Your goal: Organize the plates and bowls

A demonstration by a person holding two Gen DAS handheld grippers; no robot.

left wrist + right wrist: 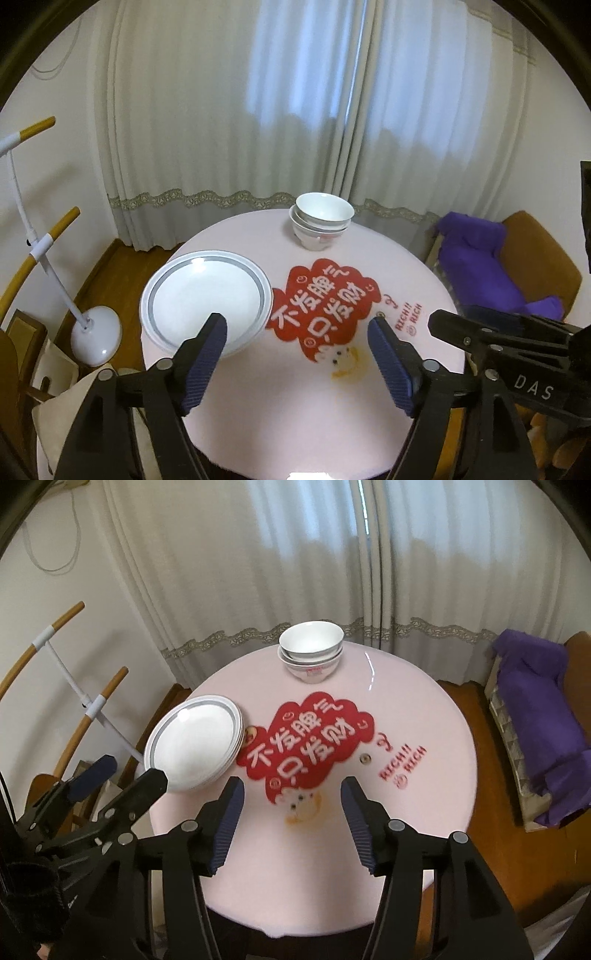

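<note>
Far left, off the table, a white floor stand (94, 334) w/ wooden arms sits on the wood floor, beside a pale bag (59, 373). Next, on the left side of the round pink table (295, 424), a stack of white plates (205, 297) w/ grey rim bands; in the right wrist view the edges look like approx. three plates, but blur makes the count unsure. The left gripper (297, 328) hovers over the near part of the table, jaws wide apart, nothing between them; its left finger (207, 354) overlaps the near edge of the plates in the picture, though I can't tell if it touches. Mid-table is a red printed patch (321, 299) w/ white characters and a small cartoon below it. Toward the far edge, right of the plates and well apart from them, stands a stack of white bowls (322, 221), nested upright, the bottom one w/ a red mark on its side. The right gripper (291, 794) hangs over the near table edge, jaws also spread w/ nothing in them, pointing at the cartoon print. Behind everything hang pale curtains (258, 110) w/ a lace band. Far right, a brown chair (546, 266) carries a purple cloth (480, 266).
</note>
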